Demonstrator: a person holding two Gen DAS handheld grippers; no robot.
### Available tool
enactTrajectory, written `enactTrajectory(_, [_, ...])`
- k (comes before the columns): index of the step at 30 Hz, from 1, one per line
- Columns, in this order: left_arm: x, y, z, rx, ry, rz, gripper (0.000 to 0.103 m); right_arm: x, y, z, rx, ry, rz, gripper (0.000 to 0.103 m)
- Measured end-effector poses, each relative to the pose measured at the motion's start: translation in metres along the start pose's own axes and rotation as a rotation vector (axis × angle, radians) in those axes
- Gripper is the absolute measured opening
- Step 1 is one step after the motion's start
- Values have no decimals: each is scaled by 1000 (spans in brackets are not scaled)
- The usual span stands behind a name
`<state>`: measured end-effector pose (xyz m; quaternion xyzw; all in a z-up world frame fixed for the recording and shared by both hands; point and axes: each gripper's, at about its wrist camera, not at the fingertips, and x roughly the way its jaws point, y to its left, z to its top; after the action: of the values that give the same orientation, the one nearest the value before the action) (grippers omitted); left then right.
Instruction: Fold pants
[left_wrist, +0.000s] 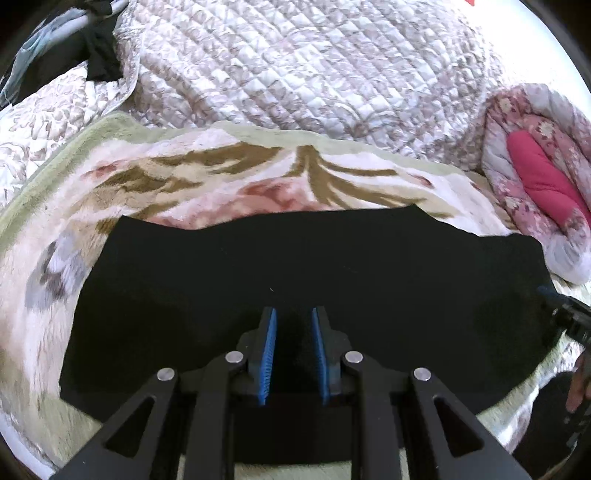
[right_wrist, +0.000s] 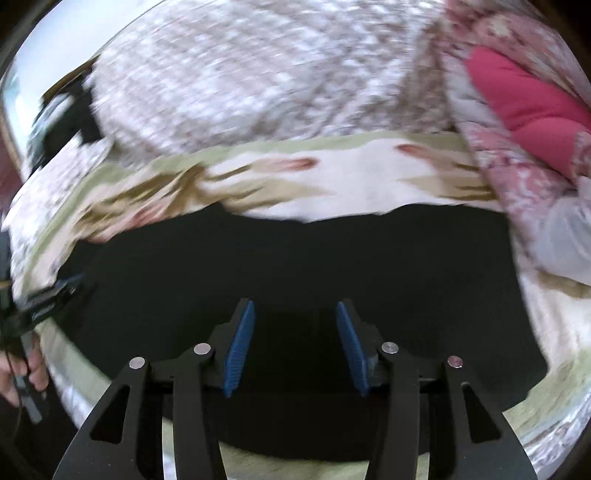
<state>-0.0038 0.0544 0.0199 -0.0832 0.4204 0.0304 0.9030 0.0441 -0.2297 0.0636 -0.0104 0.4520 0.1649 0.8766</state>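
Observation:
Black pants (left_wrist: 280, 258) lie flat in a wide folded shape on a floral blanket (left_wrist: 229, 177). My left gripper (left_wrist: 293, 314) hovers over the near middle of the pants, its blue pads a little apart with nothing between them. The right wrist view is blurred. It shows the same pants (right_wrist: 314, 258) under my right gripper (right_wrist: 295, 308), which is open and empty above the cloth. The right gripper also shows at the right edge of the left wrist view (left_wrist: 569, 314). The left gripper shows at the left edge of the right wrist view (right_wrist: 48, 299).
A quilted grey-white bedspread (left_wrist: 295, 66) lies bunched behind the blanket. A rolled pink floral quilt (left_wrist: 535, 166) sits at the right, touching the pants' right end. Dark clothing (left_wrist: 92, 55) lies at the far left.

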Motion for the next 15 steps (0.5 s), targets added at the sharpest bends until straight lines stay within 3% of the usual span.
enactTrajectory(3, [-9,-8,-8,13,2,-13,23,-3,22,-14,-59,14,27,47])
enactTrajectory(7, [-14,-17,-24,36,14,-24,31,-4,35,-29,-107,25,23,47])
enactTrajectory(10, [-9,-19,-37,43,48,-18,32,9,40,-47,-137,79,8,52])
enactTrajectory(15, [-19,-19,-48,57,31,-14,35,9,46,-53,-166,47,-25,57])
